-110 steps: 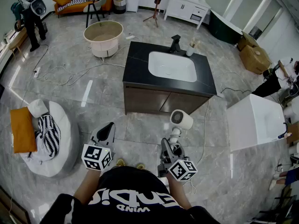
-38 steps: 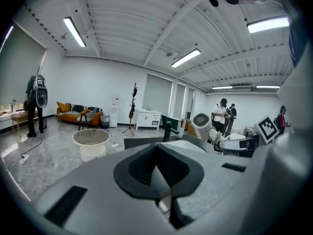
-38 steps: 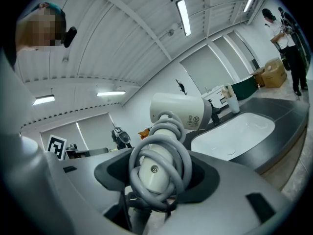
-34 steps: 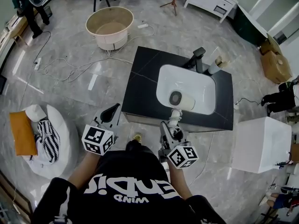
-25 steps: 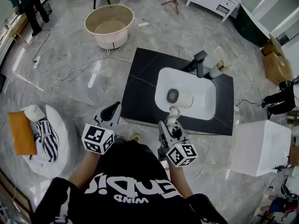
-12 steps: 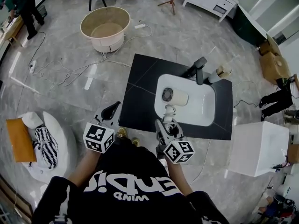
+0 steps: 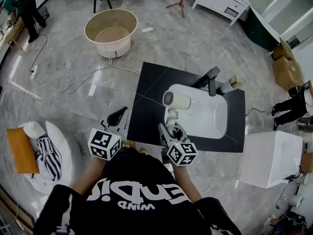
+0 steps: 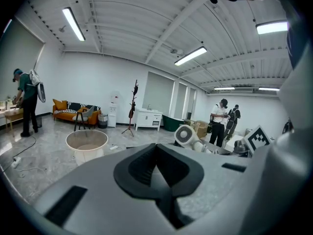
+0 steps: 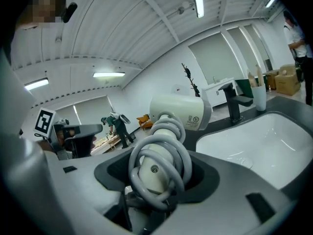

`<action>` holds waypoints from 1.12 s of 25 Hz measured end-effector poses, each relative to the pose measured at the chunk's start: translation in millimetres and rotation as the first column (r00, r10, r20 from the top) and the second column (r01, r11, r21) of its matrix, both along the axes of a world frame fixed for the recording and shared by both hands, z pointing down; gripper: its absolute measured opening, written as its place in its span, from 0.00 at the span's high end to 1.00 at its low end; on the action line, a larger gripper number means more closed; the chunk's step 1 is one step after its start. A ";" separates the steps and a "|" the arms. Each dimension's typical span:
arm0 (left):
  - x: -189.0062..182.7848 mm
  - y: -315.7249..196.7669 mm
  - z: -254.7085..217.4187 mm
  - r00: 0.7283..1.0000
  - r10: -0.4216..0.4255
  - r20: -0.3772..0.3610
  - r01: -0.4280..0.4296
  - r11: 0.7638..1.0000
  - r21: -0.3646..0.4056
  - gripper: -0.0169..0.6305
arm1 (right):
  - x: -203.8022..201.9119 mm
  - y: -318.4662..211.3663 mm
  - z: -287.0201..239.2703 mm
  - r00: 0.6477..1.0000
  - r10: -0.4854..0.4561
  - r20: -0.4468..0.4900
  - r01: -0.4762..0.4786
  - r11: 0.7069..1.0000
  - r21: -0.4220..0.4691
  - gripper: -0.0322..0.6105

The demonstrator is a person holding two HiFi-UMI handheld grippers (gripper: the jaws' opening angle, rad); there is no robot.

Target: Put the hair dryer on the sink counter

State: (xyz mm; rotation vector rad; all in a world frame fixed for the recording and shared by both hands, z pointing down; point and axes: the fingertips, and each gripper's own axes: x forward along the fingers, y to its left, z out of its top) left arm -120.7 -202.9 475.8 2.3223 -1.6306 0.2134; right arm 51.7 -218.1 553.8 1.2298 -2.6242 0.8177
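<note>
Head view: the right gripper (image 7: 169,131) has its fingers clenched on the handle of the hair dryer (image 7: 176,100). The dryer stands straight out beyond the fingertips, its white head over the left rim of the white basin (image 7: 208,116) set in the black bench (image 7: 150,99). Further beyond the fingers, at the far side of the basin, stand a dark faucet (image 7: 210,78) and a cup (image 7: 234,82). The left gripper (image 7: 119,115) sits well to the left of the right one. Its fingers are pressed together with nothing between them, their tips at the near left edge of the bench. A round tub (image 7: 111,30) stands on the floor far beyond them.

Left gripper view: the fingers meet in a closed seam and carry nothing. The dryer's grilled back end shows beyond them, to the right.

Right gripper view: the dryer's handle, wrapped in its grey coiled cord, is wedged between the fingers. The dryer's head rises just above them, with the basin to the right of the fingers and the faucet and cup beyond.
</note>
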 end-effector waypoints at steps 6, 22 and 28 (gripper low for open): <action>-7.7 -11.2 5.5 1.000 0.003 -0.010 -0.003 1.000 -0.012 0.96 | -16.8 -17.1 36.6 0.998 -0.026 -0.057 0.022 0.997 -0.075 0.53; -18.2 -19.8 21.0 1.000 -0.007 -0.018 0.006 0.999 -0.047 0.96 | -53.1 -40.0 108.6 0.972 -0.120 -0.202 0.082 0.979 -0.188 0.53; -21.2 -21.3 20.8 1.000 -0.016 -0.017 0.015 0.999 -0.051 0.96 | -55.4 -41.0 121.4 0.964 -0.137 -0.228 0.087 0.972 -0.217 0.53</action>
